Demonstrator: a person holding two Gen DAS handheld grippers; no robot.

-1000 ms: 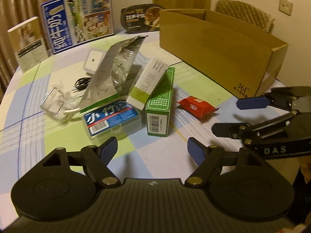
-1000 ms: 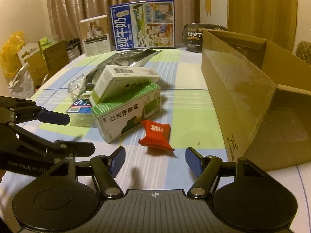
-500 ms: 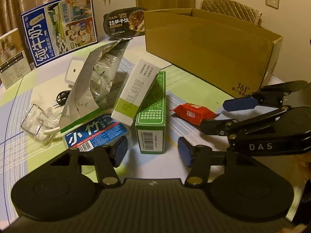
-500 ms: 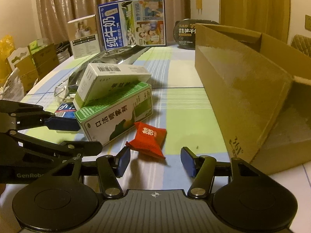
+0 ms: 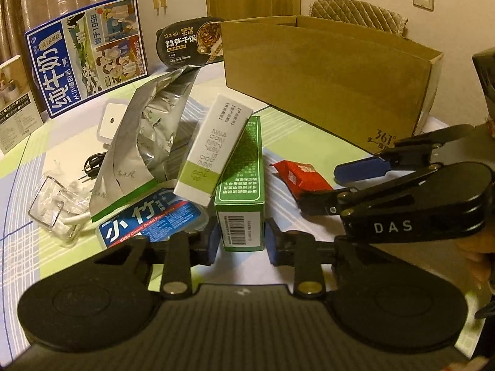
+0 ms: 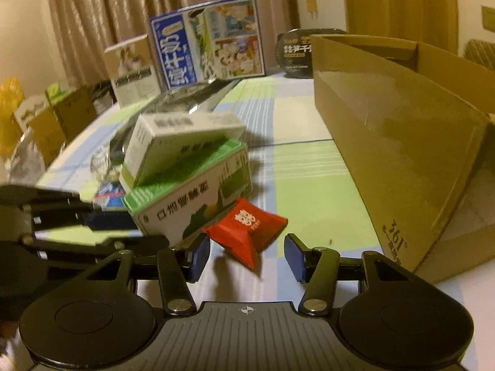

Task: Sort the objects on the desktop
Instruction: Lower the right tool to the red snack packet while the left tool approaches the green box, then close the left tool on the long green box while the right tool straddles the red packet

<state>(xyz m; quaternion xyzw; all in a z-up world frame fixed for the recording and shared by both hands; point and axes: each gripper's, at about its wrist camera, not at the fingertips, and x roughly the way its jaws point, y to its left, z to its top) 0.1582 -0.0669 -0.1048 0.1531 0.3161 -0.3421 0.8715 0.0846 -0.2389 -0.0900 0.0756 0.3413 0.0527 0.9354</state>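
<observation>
The left gripper stands open with its blue pads on both sides of the green carton, not yet pressing its stiff, flat walls. The right gripper, also open and empty, frames the soft red packet just beside that carton. I judge both aim for the cardboard box behind the carton; the white box leaning on top may slide.

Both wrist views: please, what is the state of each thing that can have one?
Left gripper: open, fingers either side of the green rectangular carton's end.
Right gripper: open, near the red foil snack packet.
Large brown cardboard box: open top.
White-and-green small box: leaning on the carton.
Silver foil bag: opened.
</observation>
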